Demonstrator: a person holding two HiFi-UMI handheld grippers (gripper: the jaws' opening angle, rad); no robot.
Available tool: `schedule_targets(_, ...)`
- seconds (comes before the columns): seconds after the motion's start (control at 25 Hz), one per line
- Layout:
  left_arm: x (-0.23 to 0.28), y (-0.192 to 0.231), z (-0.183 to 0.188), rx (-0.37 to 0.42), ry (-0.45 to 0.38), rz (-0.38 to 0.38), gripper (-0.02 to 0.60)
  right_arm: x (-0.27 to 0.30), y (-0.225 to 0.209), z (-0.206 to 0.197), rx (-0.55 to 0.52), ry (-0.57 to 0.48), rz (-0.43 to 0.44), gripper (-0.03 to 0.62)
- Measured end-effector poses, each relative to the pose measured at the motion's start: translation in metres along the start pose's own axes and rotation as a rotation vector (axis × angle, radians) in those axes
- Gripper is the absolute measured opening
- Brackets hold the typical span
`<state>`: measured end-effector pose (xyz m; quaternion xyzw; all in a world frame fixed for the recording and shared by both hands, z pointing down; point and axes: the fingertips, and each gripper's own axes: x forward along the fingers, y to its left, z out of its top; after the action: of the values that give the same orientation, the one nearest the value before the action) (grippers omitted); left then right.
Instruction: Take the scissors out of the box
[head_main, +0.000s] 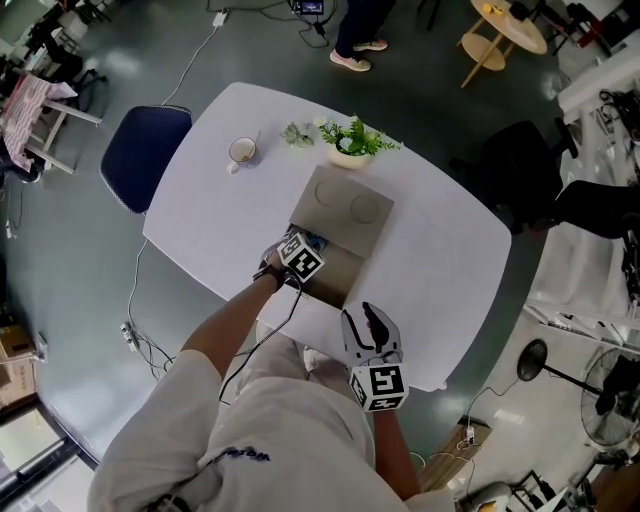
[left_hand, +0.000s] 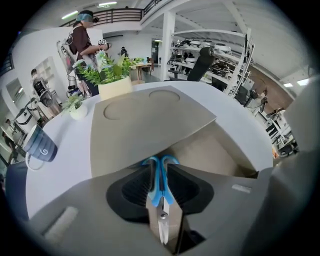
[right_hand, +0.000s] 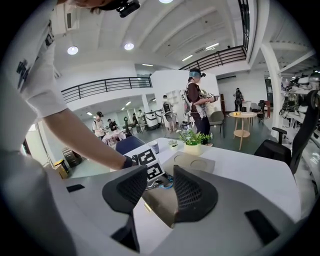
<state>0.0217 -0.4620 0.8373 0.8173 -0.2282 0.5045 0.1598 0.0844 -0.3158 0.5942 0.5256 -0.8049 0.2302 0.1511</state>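
Observation:
A flat brown cardboard box (head_main: 345, 215) lies on the white table (head_main: 450, 250) with its lid (left_hand: 145, 120) raised over the near end. My left gripper (head_main: 300, 258) points steeply down into that opening. Its ribbed pads (left_hand: 137, 187) press on the blue handles of the scissors (left_hand: 156, 192), whose steel blades point toward the camera. In the right gripper view the blue handles of the scissors (right_hand: 165, 185) show just below the left gripper's marker cube (right_hand: 147, 165). My right gripper (head_main: 372, 325) hovers at the table's near edge, to the right of the box (right_hand: 160, 205), open with nothing between its fingers.
A mug (head_main: 242, 151), a small green sprig (head_main: 298, 133) and a potted plant (head_main: 352, 143) stand at the table's far side behind the box. A blue chair (head_main: 143, 155) is off the table's left corner. A person (left_hand: 82, 42) stands beyond the table.

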Motion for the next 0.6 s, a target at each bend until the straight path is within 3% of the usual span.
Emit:
schedule_targets(0.16,0.006,-0.007,-0.007,-0.001,0.052,-0.031,0.1,-0.001,0.006,-0.01,0.022,0.017,0.009,0.166)
schedule_targets(0.28,0.004,-0.011,-0.01,-0.033,0.047,0.0,0.091,-0.002,0.008,-0.01,0.036,0.012,0.019,0.166)
schedule_targets(0.6,0.002,-0.022,-0.025,0.01,0.046,-0.01,0.089,0.003,0.012,-0.018,0.041,0.022,0.024,0.163)
